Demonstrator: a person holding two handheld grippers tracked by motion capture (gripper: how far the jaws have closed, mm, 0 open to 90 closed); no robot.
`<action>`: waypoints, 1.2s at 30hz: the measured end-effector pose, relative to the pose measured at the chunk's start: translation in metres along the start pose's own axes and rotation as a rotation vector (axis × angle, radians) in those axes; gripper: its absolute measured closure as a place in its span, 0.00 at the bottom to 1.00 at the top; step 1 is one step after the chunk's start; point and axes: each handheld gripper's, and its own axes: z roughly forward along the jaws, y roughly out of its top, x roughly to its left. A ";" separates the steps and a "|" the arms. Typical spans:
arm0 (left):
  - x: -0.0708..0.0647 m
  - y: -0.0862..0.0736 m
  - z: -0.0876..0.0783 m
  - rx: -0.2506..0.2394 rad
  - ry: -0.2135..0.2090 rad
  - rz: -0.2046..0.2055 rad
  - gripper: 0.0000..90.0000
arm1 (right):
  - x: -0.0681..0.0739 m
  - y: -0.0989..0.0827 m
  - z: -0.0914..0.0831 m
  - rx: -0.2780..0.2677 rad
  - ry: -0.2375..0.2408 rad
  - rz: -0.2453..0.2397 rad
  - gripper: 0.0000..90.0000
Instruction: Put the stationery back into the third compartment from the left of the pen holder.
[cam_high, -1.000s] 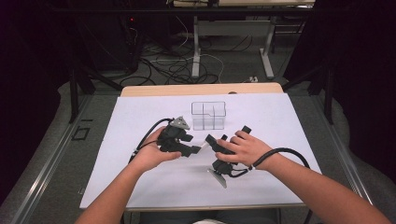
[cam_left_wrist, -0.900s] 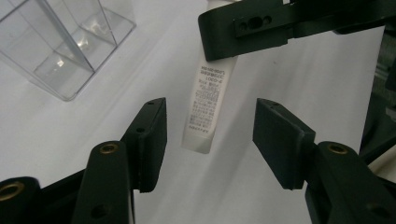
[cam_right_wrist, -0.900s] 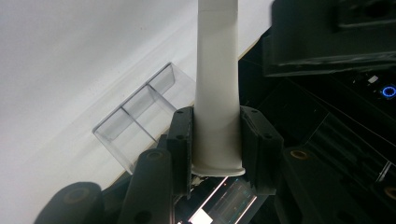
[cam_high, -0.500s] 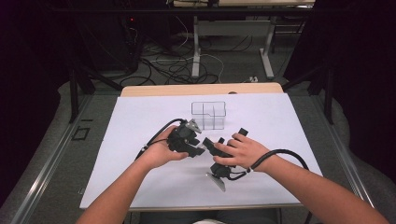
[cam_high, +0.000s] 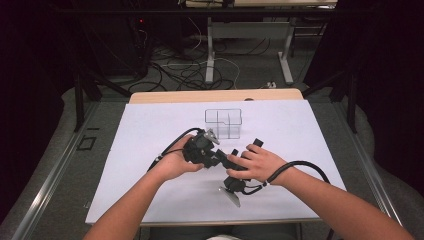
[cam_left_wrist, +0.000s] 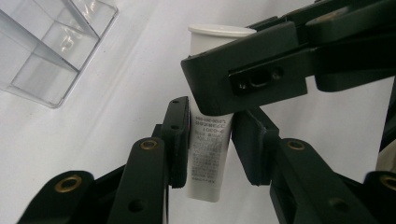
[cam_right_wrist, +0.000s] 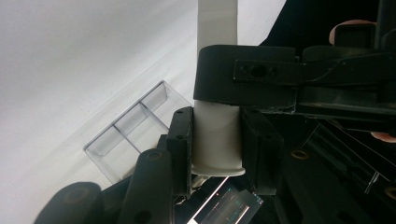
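High view: 2 hand-held grippers (cam_high: 220, 159), 1 tube (cam_left_wrist: 208, 154).

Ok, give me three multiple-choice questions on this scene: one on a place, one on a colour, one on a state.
1. Where is the box?
A) on the sheet, past the tube
B) on the floor
C) in a hand

2. What colour is the tube?
A) red
B) white
C) green

3. The tube is:
A) lying flat on the sheet
B) inside the box
C) held at both ends

Answers:
1. A, the box stands farther up the sheet than the tube.
2. B, body and cap are white.
3. C, the left gripper, whose jaws have just closed, and the right gripper both clamp it.
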 end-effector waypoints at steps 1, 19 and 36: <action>0.000 0.000 0.000 0.000 0.000 0.003 0.75 | 0.000 0.000 0.000 0.003 0.003 -0.003 0.74; 0.002 -0.004 0.010 0.021 0.000 -0.010 0.72 | -0.001 0.000 0.003 -0.034 -0.038 0.033 0.74; 0.002 -0.005 0.012 0.019 -0.004 -0.014 0.76 | -0.006 0.003 0.001 -0.004 -0.013 0.015 0.74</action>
